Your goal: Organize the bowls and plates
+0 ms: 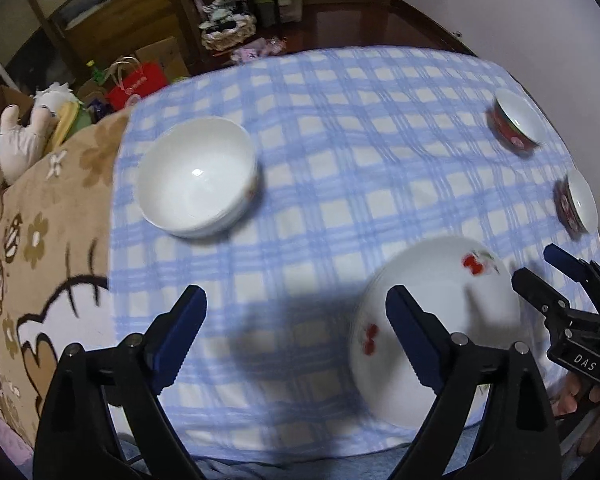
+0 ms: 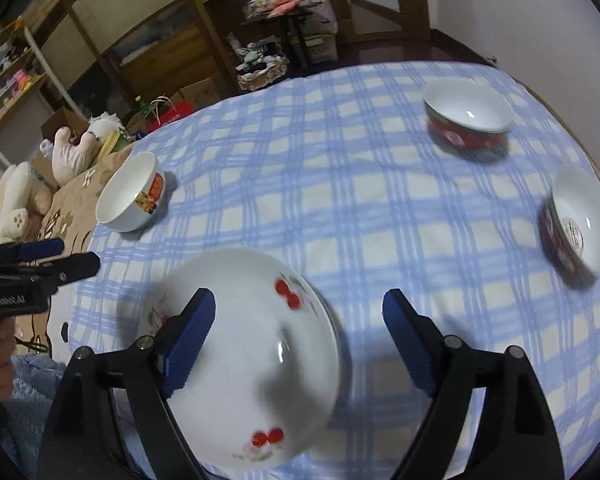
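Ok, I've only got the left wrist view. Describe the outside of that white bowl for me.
Observer: The white bowl has an orange printed picture on its side.
Operator: Now check the right claw.
Observer: The right claw is open, gripping nothing, above the cherry-print bowl.
Operator: Count the cherry prints on it.
Observer: Three show, one partly hidden behind the claw.

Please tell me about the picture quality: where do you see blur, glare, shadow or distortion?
Left wrist view: the cherry bowl is smeared by motion blur, a gripper shadow darkens the checked cloth, and fisheye bends the table edge. Right wrist view: small glare spot inside the cherry bowl, the dark-sided bowl at the rim looks stretched.
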